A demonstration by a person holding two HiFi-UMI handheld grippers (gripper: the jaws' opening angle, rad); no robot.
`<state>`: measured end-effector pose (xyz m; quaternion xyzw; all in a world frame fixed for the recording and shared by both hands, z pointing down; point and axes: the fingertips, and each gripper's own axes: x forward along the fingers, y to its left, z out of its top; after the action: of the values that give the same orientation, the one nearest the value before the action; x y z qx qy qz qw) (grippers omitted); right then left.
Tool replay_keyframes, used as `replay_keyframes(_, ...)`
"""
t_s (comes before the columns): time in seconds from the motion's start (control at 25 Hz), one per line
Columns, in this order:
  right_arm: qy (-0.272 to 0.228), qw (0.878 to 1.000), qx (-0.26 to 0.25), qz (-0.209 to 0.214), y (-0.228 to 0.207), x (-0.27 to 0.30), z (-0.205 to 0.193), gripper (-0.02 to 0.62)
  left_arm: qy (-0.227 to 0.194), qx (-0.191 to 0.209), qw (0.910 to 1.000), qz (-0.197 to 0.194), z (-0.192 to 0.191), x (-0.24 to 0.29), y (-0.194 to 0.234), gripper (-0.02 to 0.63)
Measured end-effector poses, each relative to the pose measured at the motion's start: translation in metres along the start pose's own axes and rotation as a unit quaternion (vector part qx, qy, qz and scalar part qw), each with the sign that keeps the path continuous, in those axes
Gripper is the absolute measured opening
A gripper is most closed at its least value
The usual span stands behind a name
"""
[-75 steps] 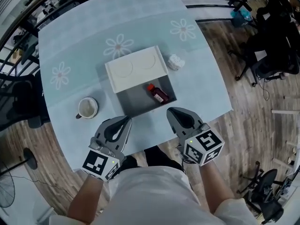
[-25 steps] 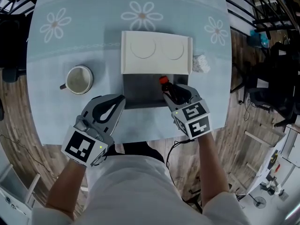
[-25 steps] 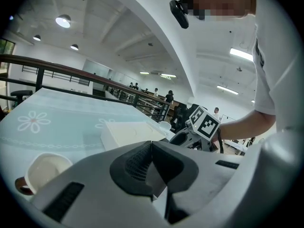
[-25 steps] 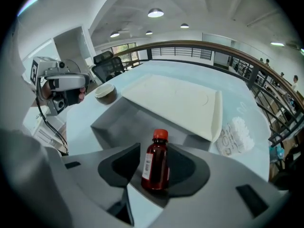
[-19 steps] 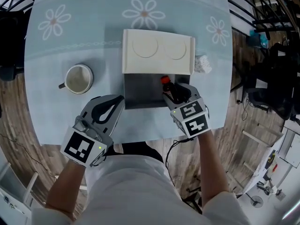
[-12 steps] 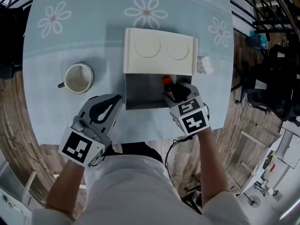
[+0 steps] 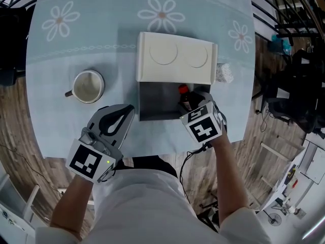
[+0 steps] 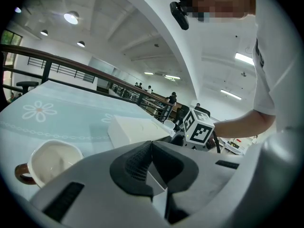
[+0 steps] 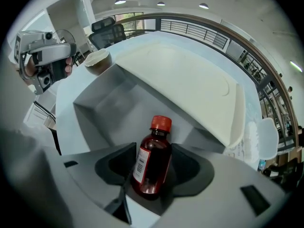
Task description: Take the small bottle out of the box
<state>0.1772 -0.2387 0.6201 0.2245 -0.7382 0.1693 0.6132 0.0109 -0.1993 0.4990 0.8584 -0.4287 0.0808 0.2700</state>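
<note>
1. The right gripper (image 7: 191,102) points down into the box (image 7: 156,99); its fingers have just been opening and stand wide apart either side of the small bottle (image 9: 151,164) (red cap toward 12 o'clock)
2. The bottle lies by the box's 3 o'clock wall
3. The left gripper (image 7: 128,111), fingers closed on nothing, hovers over the surface (image 7: 61,121) at the box's 7 o'clock

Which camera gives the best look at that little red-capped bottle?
The right gripper view: the bottle is close up, red cap and label plain. The head view shows only its cap and shoulder inside the box. The left gripper view misses it.
</note>
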Motion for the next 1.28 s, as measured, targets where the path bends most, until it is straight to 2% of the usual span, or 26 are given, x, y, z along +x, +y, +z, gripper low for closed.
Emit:
replay_keyframes(0.6,0.012,1.000,-0.001,-0.012,-0.003,0.003,0.001,0.233,0.002,0.002,1.0000,-0.001,0.000,-0.005,0.002,0.020)
replay_keyframes(0.92,-0.020,1.000,0.013,-0.015,0.004,-0.006,0.006,0.227,0.001,0.014,0.9999,-0.006,0.005,-0.012,-0.003,0.020)
replay_keyframes(1.28,-0.080,0.995,0.044,-0.036,0.004,-0.041,0.022,0.225,-0.008,0.040,0.9990,-0.017,0.025,-0.022,-0.013,0.020)
